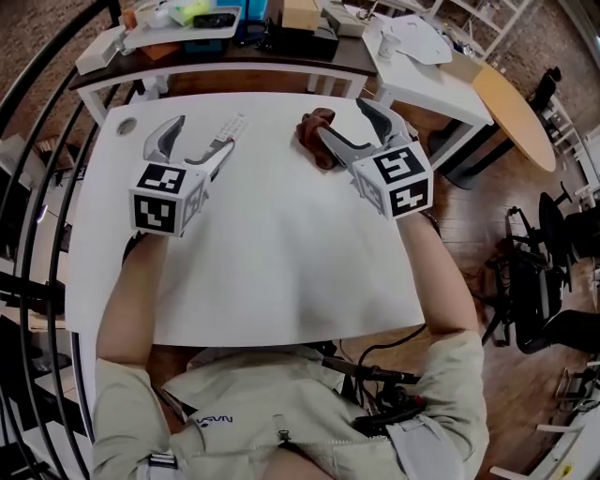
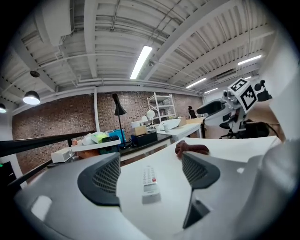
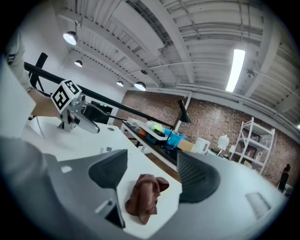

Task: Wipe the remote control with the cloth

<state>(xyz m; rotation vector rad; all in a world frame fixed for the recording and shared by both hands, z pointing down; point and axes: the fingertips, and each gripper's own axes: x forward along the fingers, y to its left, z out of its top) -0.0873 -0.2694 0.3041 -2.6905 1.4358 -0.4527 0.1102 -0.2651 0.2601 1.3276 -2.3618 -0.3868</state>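
Observation:
A white remote control (image 1: 228, 131) lies on the white table (image 1: 281, 262) toward its far left. In the left gripper view the remote control (image 2: 150, 180) is just ahead, framed by the jaws. My left gripper (image 1: 206, 133) is open, and nothing touches its pads. A crumpled brown cloth (image 1: 314, 131) sits near the table's far edge. My right gripper (image 1: 342, 117) is open just short of the cloth (image 3: 145, 197), which shows between its spread jaws without contact. Each gripper (image 2: 151, 164) (image 3: 151, 171) hovers a little above the tabletop.
A dark side table (image 1: 234, 28) with boxes and clutter stands behind the white table. A white desk (image 1: 422, 56) and a round wooden table (image 1: 511, 103) are at the back right. Office chairs (image 1: 553, 244) stand to the right, and a black railing (image 1: 37, 187) runs along the left.

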